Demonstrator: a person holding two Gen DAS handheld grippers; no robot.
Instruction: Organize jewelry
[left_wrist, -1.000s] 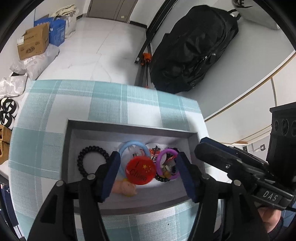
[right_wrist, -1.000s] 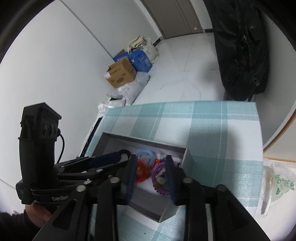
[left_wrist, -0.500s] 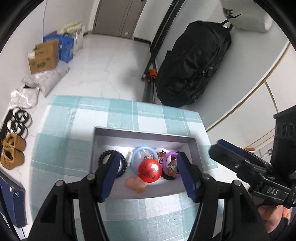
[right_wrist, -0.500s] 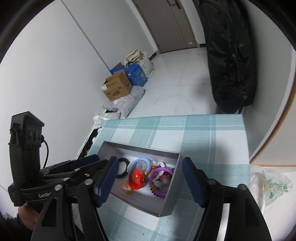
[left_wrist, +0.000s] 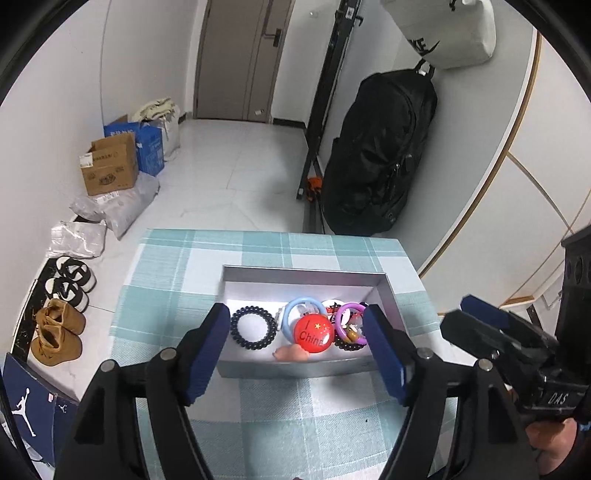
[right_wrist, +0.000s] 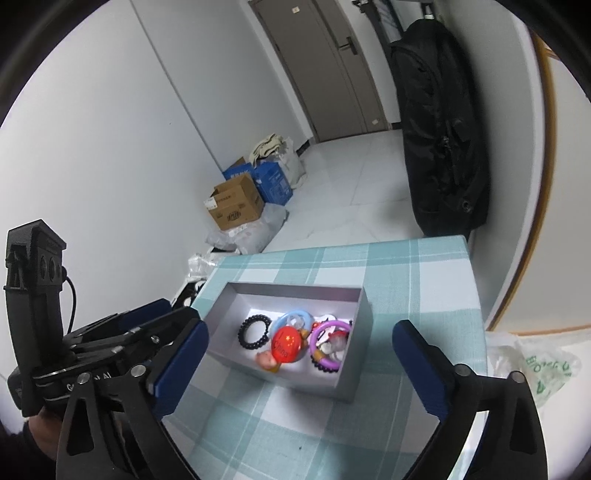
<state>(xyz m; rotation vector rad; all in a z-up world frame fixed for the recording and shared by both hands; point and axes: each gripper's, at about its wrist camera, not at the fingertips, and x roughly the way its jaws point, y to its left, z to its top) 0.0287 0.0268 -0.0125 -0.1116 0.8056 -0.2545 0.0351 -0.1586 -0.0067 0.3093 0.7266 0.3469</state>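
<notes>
Left tool (left_wrist: 295, 349): my blue pads spread wide, holding nothing, above the near wall of the box.
Right tool (right_wrist: 301, 363): mine too, pads wide apart, nothing between them.
Grey box (left_wrist: 306, 274): lidless, on the checked bench (left_wrist: 258, 251).
Black coil hair tie (left_wrist: 253, 326): left end of box floor, lying flat.
Red "I China" badge (left_wrist: 314, 333): centre, overlapping light-blue ring (left_wrist: 291, 308).
Purple ring (left_wrist: 345, 314): right of badge, over dark beads.
Pink figure (left_wrist: 291, 352): against near wall.

Right gripper (right_wrist: 299, 360) spread wide, empty, above grey box (right_wrist: 354, 369) holding red badge (right_wrist: 285, 346), purple ring (right_wrist: 330, 345), black hair tie (right_wrist: 255, 331).
</notes>
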